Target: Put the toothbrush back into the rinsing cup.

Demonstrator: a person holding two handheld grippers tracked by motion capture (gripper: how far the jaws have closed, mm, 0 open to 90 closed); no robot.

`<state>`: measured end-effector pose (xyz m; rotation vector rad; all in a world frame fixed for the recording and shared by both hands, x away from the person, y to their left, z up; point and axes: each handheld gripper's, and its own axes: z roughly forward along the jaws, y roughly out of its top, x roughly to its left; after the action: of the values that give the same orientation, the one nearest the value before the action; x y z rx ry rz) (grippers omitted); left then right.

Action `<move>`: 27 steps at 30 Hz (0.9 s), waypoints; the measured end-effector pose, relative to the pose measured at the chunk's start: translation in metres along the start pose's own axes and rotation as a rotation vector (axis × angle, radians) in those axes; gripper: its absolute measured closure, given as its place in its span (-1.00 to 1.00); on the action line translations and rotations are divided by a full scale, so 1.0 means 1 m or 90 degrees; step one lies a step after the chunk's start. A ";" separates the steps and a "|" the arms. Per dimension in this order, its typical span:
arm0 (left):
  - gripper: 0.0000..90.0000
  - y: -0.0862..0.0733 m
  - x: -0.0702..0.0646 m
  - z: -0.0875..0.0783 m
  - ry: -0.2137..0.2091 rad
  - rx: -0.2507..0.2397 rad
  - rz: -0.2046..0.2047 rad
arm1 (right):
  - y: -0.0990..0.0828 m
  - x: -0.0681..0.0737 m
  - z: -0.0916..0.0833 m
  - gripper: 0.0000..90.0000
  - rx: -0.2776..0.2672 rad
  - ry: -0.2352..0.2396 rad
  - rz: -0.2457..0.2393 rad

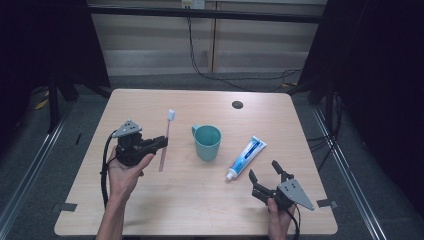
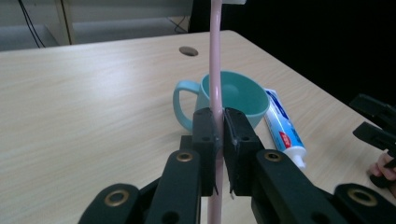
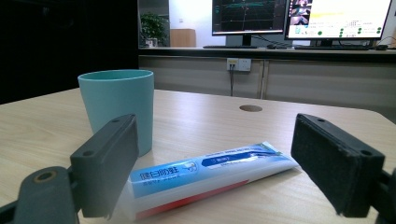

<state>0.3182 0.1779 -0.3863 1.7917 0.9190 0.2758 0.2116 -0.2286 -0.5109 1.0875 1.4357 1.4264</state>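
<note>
Nearest the person, at the right of the table's near edge, the right gripper [image 1: 263, 173] rests in the person's right hand with its two black jaws spread wide apart and nothing between them. In the right gripper view its padded fingertips [image 3: 337, 162] frame the toothpaste tube [image 3: 205, 176], which lies flat on the wood just beyond them, untouched.

In the high view the toothpaste tube [image 1: 246, 157] lies at an angle, its white cap toward the near side and its flat tail pointing far and right. It sits just right of the teal cup [image 1: 207, 142], close to it but apart.

At the left, a little farther from the near edge, the person's left hand [image 1: 124, 172] cradles the left gripper [image 1: 163, 142], which points right toward the middle of the table. Its jaws are clamped tight on the pink toothbrush [image 1: 165, 140], gripping the handle partway along. In the left gripper view the toothbrush [image 2: 215, 70] stands straight up out of the closed pads, crossing in front of the cup [image 2: 232, 100].

The cup stands upright near the table's centre, open end up, its handle toward the left and far side. The white brush head [image 1: 171, 114] points toward the far side, beyond the gripper.

Farther still, a small dark round hole [image 1: 237, 104] marks the table [image 1: 200, 200] near its far edge.
</note>
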 end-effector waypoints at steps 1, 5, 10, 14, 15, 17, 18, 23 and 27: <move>0.87 0.000 0.000 0.000 0.000 0.000 0.000 | 0.000 0.000 0.000 -0.68 0.000 0.000 0.000; 0.87 0.001 -0.001 0.003 -0.001 0.003 0.024 | 0.000 0.000 0.000 -0.68 0.000 0.000 0.000; 0.87 0.001 -0.004 0.006 -0.001 -0.019 0.040 | 0.000 0.000 0.000 -0.68 0.000 0.000 0.000; 0.87 0.003 -0.004 0.008 -0.010 -0.029 0.051 | 0.000 0.000 0.000 -0.68 0.000 0.001 0.000; 0.87 0.003 -0.004 0.009 -0.008 -0.033 0.055 | 0.000 0.000 0.000 -0.68 0.000 0.000 -0.001; 0.87 0.004 -0.005 0.009 -0.016 -0.046 0.060 | 0.000 0.000 0.000 -0.68 0.000 0.001 0.000; 0.87 0.005 -0.006 0.010 -0.023 -0.051 0.058 | 0.000 0.000 0.000 -0.68 0.000 0.000 -0.001; 0.87 0.010 -0.010 0.012 -0.022 -0.069 0.074 | 0.000 0.000 0.000 -0.68 -0.001 0.001 -0.001; 0.87 0.014 -0.012 0.013 -0.029 -0.086 0.080 | 0.000 0.000 0.000 -0.68 0.000 0.001 -0.001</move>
<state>0.3238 0.1588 -0.3763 1.7264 0.7392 0.3673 0.2115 -0.2288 -0.5109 1.0855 1.4368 1.4274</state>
